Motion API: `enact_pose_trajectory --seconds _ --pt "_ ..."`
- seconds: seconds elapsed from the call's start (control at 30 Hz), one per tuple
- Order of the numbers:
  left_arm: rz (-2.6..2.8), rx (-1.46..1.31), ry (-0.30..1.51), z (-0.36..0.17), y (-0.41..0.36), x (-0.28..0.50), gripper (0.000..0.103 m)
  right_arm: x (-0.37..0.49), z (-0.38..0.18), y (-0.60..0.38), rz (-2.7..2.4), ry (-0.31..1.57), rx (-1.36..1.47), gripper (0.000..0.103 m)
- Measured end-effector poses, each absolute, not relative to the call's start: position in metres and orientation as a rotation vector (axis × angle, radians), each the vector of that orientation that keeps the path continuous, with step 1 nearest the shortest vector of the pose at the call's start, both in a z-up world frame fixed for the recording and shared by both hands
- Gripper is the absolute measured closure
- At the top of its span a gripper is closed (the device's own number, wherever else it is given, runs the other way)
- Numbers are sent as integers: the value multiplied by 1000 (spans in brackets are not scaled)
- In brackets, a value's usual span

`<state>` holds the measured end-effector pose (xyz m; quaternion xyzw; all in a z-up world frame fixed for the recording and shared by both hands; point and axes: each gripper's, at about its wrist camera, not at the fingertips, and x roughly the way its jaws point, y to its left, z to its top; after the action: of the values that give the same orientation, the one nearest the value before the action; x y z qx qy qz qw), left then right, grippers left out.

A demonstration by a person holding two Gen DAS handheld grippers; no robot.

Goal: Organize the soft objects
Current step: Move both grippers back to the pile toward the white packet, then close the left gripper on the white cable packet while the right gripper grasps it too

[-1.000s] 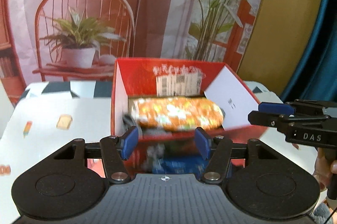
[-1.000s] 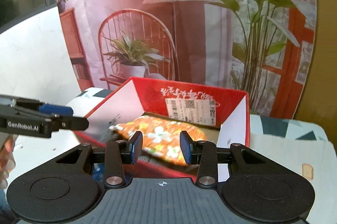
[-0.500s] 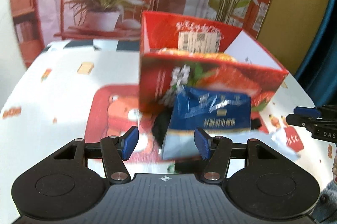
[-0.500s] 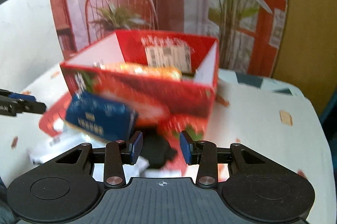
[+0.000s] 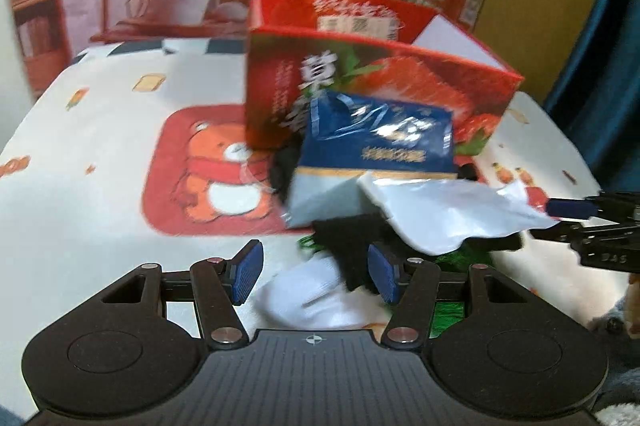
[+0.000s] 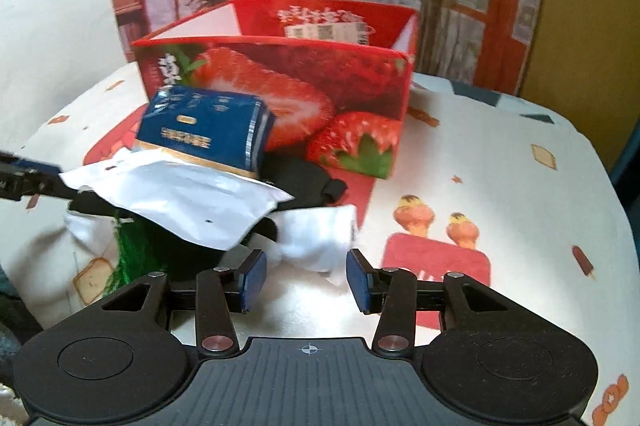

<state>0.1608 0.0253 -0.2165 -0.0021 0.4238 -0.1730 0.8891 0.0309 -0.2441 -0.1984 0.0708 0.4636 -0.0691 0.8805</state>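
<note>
A red strawberry box [image 5: 400, 85] [image 6: 280, 85] stands open at the table's middle. In front of it lies a pile: a blue tissue pack [image 5: 380, 137] [image 6: 204, 125], a white pouch [image 5: 448, 218] [image 6: 180, 201], black cloth [image 5: 344, 238] [image 6: 304, 177], a white sock [image 5: 308, 290] [image 6: 320, 242] and something green [image 6: 132, 254]. My left gripper [image 5: 315, 274] is open over the white sock, its right finger beside the black cloth. The jaws of my right gripper [image 6: 306, 280] are opening, with the sock just ahead of them and nothing between the pads.
The tablecloth [image 6: 500, 185] is white with cartoon prints, and a red bear mat [image 5: 200, 169] lies left of the box. A printed backdrop of a chair and plants rises behind the table. Each gripper's tip shows at the other view's edge [image 5: 580, 226] [image 6: 24, 177].
Both grippers came down and back from above the box opening to the pile in front of it. The floral pack inside the box is out of sight. The right jaws have widened.
</note>
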Motion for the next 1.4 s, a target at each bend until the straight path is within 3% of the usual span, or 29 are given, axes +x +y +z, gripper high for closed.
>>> enact_pose_trajectory --seconds 0.43,0.83,1.4 --pt "-450 69 831 -208 -8 164 42 59 -194 -230 -50 915 70 59" --pt "-541 108 804 -211 -34 192 43 82 -201 -240 -8 855 132 73" --pt "-503 -47 875 -233 -25 229 47 109 -219 -260 41 858 175 68"
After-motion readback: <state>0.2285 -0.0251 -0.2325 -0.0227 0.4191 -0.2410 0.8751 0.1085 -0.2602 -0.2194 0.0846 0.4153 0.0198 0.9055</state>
